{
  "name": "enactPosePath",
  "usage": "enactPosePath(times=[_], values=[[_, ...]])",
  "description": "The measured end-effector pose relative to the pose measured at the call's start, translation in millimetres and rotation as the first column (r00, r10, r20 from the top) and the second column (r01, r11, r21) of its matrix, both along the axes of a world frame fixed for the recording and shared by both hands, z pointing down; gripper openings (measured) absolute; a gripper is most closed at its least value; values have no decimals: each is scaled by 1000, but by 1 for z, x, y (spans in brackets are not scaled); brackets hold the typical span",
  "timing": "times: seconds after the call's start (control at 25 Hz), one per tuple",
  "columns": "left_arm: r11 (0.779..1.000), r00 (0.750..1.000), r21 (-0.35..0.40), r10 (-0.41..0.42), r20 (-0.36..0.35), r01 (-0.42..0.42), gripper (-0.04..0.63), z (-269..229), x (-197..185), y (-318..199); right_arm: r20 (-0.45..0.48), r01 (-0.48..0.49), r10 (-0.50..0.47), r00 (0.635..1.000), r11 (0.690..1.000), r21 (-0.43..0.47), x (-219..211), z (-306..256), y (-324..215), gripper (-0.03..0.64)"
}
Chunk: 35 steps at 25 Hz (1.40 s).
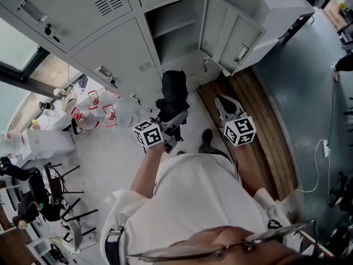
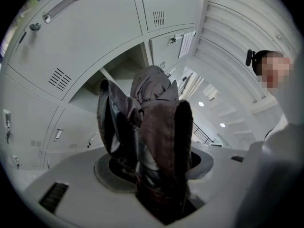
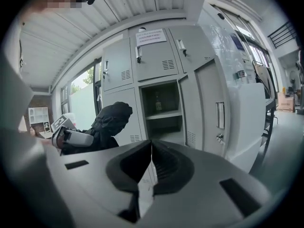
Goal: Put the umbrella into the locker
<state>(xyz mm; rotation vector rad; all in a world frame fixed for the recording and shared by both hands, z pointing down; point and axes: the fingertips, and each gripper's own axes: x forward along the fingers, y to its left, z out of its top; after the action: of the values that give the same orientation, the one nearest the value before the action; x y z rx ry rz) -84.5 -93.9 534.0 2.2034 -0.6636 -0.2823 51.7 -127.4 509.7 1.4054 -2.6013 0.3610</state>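
A black folded umbrella (image 1: 174, 93) is clamped in my left gripper (image 1: 175, 121), which is shut on its lower part; its dark fabric (image 2: 153, 109) bulges between the two jaws. From the right gripper view the umbrella (image 3: 112, 121) hangs left of the open locker (image 3: 162, 109). The locker compartment (image 1: 175, 31) stands just beyond the umbrella, its door (image 1: 229, 33) swung out to the right, with a shelf inside. My right gripper (image 1: 223, 101) is beside the umbrella, to its right, jaws shut with nothing between them (image 3: 151, 152).
A wooden bench (image 1: 263, 127) runs along the floor at the right. A white table with bottles (image 1: 91, 114) stands left of the lockers, black chairs (image 1: 52, 195) below it. A white cabinet (image 1: 284, 7) sits behind the open door. Shut lockers (image 1: 113, 48) flank the open one.
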Motion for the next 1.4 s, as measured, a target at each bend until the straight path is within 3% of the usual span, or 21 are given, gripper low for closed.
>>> enactPosePath(times=[0.28,0.64,0.88,1.04,1.24,1.4], values=[[995,983,44,-95,154,90,238,8,26,-49,9,91,-91,996,996,-7,17,2,-54,8],[974,909,111,-224,352,197,236,28,44,-99,29,208,-208,978,978,3,32,3,-101,8],[952,831,137,-307,464,275,233,44,45,-130,30,269,-270,962,963,11,45,6,-117,8],[930,761,183,-366,536,319,233,54,43,-154,26,286,-286,958,958,11,52,11,-127,8],[921,690,190,-382,615,341,233,68,36,-183,29,285,-285,958,958,-6,53,21,-135,8],[912,605,211,-393,692,351,233,86,20,-211,21,277,-277,961,961,1,46,22,-142,8]])
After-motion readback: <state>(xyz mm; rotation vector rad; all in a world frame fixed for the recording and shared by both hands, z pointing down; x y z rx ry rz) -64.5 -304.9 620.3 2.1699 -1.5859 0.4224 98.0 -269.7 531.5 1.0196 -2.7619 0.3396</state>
